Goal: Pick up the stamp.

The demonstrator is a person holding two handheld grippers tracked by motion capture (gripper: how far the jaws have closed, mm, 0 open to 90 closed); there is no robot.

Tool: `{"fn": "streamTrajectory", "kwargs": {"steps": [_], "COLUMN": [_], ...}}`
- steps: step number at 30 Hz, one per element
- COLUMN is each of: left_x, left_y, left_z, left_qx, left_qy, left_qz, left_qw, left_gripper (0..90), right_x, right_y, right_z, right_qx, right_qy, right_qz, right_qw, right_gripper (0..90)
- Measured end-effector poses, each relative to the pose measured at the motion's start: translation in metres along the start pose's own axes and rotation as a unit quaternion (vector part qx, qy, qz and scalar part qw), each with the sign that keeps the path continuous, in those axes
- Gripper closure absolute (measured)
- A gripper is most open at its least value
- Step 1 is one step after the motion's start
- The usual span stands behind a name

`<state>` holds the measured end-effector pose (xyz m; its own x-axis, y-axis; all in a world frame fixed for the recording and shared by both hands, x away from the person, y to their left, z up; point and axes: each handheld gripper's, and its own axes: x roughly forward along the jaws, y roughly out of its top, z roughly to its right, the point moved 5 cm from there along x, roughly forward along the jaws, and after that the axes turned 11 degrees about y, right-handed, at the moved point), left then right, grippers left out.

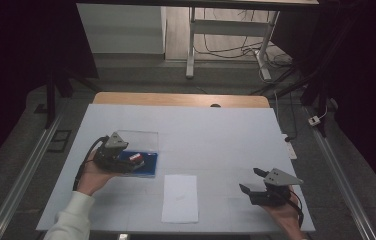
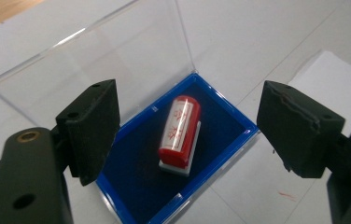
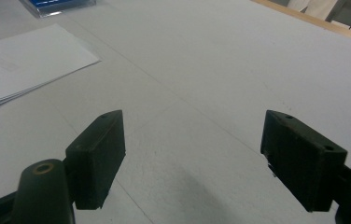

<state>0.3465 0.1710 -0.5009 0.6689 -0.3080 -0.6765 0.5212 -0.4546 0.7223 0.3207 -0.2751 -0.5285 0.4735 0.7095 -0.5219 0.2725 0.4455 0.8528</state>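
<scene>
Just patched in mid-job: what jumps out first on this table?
A red stamp lies in an open blue case, its clear lid tipped back, on the table's left side. The left gripper hangs over it, jaws wide. White paper lies at centre front, and the right gripper waits open.

A white-topped table [image 1: 226, 130] with a wooden far edge stands on grey floor [image 1: 141, 75]. Beyond it stands a white desk frame [image 1: 192, 45], cables [image 1: 236, 50] trailing beneath. Both sides are dark.

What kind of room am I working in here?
Probably a lab or workshop set up for recording. A white-topped table stands on a grey floor between metal floor rails, with loose cables and a power strip behind and dark surroundings at the sides.
</scene>
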Motion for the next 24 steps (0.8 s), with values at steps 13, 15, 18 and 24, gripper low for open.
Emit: {"fn": "streamTrajectory", "kwargs": {"steps": [13,15,18,24], "left_x": [0.016,0.018,0.022,0.025], "left_y": [-0.005,-0.006,-0.007,-0.008], "left_z": [0.006,0.006,0.006,0.003], "left_qx": [0.034,0.040,0.047,0.051], "left_qy": [0.002,-0.001,-0.004,-0.004], "left_qz": [-0.029,-0.032,-0.036,-0.036], "left_qw": [0.9990,0.9987,0.9982,0.9980], "left_gripper": [34.2,37.3,40.7,47.8], "right_x": [0.003,0.003,0.003,0.004], "right_y": [-0.002,-0.002,-0.003,-0.003], "right_z": [-0.002,-0.002,-0.002,-0.002], "right_qx": [-0.004,-0.003,-0.004,-0.004], "right_qy": [0.004,0.003,0.000,0.001], "right_qz": [-0.007,-0.010,-0.014,-0.014], "right_qw": [1.0000,0.9999,0.9999,0.9999], "right_gripper": [21.6,21.8,21.9,22.2]}}
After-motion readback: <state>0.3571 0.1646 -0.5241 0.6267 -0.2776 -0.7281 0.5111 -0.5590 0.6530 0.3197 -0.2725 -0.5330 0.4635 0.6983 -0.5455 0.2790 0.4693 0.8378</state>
